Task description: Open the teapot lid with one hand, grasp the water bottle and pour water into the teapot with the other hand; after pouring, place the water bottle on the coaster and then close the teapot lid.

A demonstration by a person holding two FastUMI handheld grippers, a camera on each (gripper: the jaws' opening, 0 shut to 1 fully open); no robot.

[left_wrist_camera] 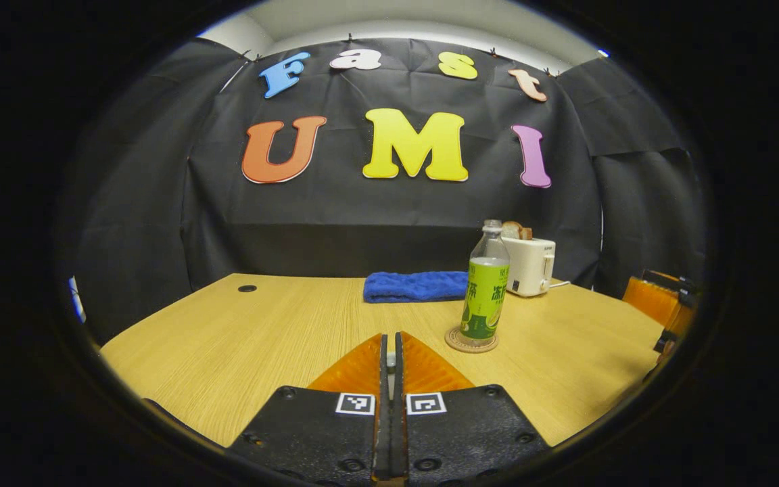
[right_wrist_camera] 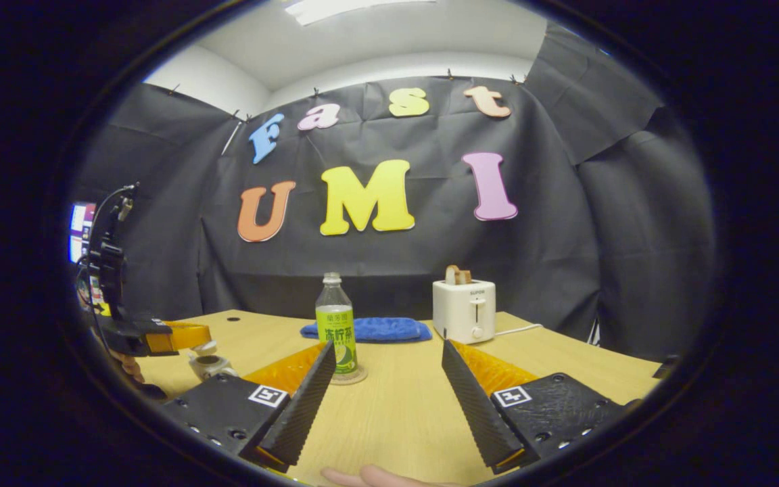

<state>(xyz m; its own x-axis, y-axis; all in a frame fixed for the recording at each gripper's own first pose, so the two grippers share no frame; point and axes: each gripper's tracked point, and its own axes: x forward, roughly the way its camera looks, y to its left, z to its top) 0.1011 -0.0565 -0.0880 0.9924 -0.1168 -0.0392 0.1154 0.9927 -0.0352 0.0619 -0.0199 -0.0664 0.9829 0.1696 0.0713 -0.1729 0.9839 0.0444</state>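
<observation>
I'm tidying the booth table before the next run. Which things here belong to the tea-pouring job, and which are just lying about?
For the job:
bottle, standing on the coaster
teapot, at the table's left edge in the right gripper view

Lying about:
blue towel
toaster with bread in its slot

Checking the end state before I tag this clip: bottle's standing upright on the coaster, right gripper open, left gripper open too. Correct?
Not quite. The left gripper is shut: the left gripper view shows its fingers pressed together with nothing between them. The rest holds: the water bottle stands upright on the coaster, and the right gripper is open in the right gripper view.
</observation>
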